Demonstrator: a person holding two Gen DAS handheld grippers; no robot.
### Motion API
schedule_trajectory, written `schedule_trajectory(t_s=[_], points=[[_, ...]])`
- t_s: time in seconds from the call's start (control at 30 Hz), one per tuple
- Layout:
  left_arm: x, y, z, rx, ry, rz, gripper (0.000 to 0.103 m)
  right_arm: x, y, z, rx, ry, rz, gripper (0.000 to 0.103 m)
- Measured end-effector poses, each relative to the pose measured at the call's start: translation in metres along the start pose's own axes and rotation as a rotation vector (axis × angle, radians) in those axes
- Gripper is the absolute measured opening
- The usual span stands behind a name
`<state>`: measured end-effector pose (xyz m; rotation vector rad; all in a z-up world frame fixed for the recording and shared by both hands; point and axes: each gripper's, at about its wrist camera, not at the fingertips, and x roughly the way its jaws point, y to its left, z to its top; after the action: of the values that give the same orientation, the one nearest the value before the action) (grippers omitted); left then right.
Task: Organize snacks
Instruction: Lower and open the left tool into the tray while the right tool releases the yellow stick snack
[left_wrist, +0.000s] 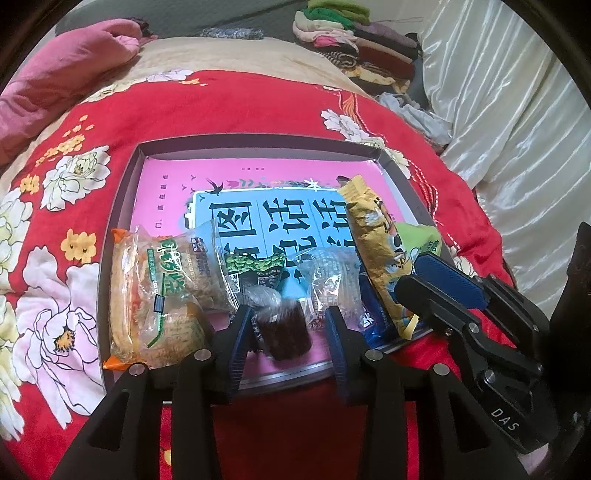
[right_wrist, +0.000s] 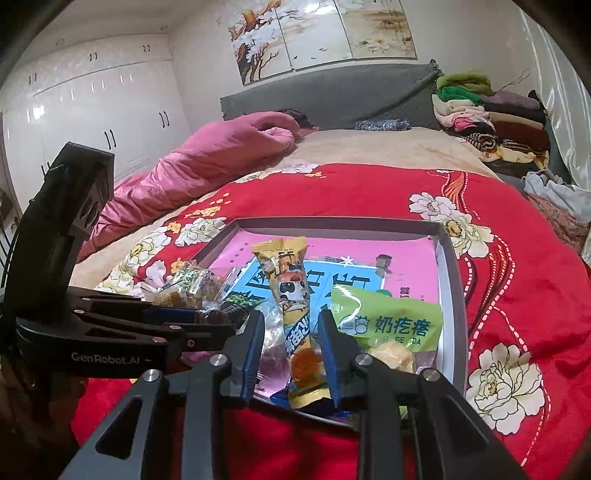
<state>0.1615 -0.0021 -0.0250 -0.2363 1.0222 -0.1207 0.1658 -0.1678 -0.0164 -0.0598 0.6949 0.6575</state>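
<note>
A shallow grey box (left_wrist: 122, 206) with a pink and blue printed floor lies on the red floral bedspread and holds several snack packs. My left gripper (left_wrist: 288, 325) is open at the box's near edge, its jaws either side of a dark brown wrapped snack (left_wrist: 286, 330). Beside it lie a large clear pastry pack (left_wrist: 155, 295), a green seed packet (left_wrist: 255, 273) and a clear wrapped sweet (left_wrist: 328, 273). My right gripper (right_wrist: 291, 350) is open around a long yellow snack pack (right_wrist: 295, 314), also seen in the left wrist view (left_wrist: 376, 251). A green packet (right_wrist: 388, 321) lies to its right.
The box's rim (right_wrist: 448, 277) shows on the right. A pink quilt (right_wrist: 207, 162) lies at the bed's left, folded clothes (right_wrist: 487, 118) are stacked at the headboard's right, and a white curtain (left_wrist: 517, 110) hangs to the right. White wardrobes (right_wrist: 92, 107) stand behind.
</note>
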Motion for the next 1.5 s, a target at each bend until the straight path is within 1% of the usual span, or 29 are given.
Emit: schedule_trajectory(t_s=[0.03,0.1,0.4,0.63,0.77,0.93,1.0,1.03,1.2,1.37,1.5], points=[[-0.001,0.0,0.0,0.0,-0.002,0.002,0.046,0.0,0.0,0.0,0.001,0.0,-0.003,0.032],[-0.002,0.0,0.001,0.0,-0.004,0.002,0.047,-0.001,0.0,0.0,0.002,-0.002,-0.005,0.034],[-0.003,0.001,0.001,-0.003,-0.005,0.001,0.049,-0.001,-0.003,0.0,0.007,0.0,-0.013,0.036],[-0.004,0.001,0.002,-0.002,-0.008,-0.001,0.056,-0.003,-0.003,0.0,0.004,-0.001,-0.025,0.042],[-0.007,0.0,0.002,0.0,-0.015,-0.001,0.062,-0.004,-0.003,0.001,0.003,-0.005,-0.031,0.045],[-0.011,-0.002,0.002,0.003,-0.022,0.009,0.066,-0.005,-0.004,0.001,0.005,-0.006,-0.04,0.047],[-0.011,-0.002,0.002,0.003,-0.023,0.016,0.071,-0.006,-0.005,0.001,0.006,-0.008,-0.044,0.048],[-0.012,-0.002,0.002,0.003,-0.024,0.018,0.075,-0.007,-0.005,0.001,0.007,-0.008,-0.046,0.048],[-0.014,-0.002,0.002,0.004,-0.029,0.023,0.076,-0.008,-0.008,0.001,0.014,-0.013,-0.059,0.052],[-0.017,-0.003,0.002,0.004,-0.033,0.011,0.078,-0.01,-0.011,0.001,0.027,-0.016,-0.071,0.054],[-0.023,-0.007,0.0,0.012,-0.043,0.011,0.078,-0.016,-0.012,0.002,0.036,-0.032,-0.085,0.061]])
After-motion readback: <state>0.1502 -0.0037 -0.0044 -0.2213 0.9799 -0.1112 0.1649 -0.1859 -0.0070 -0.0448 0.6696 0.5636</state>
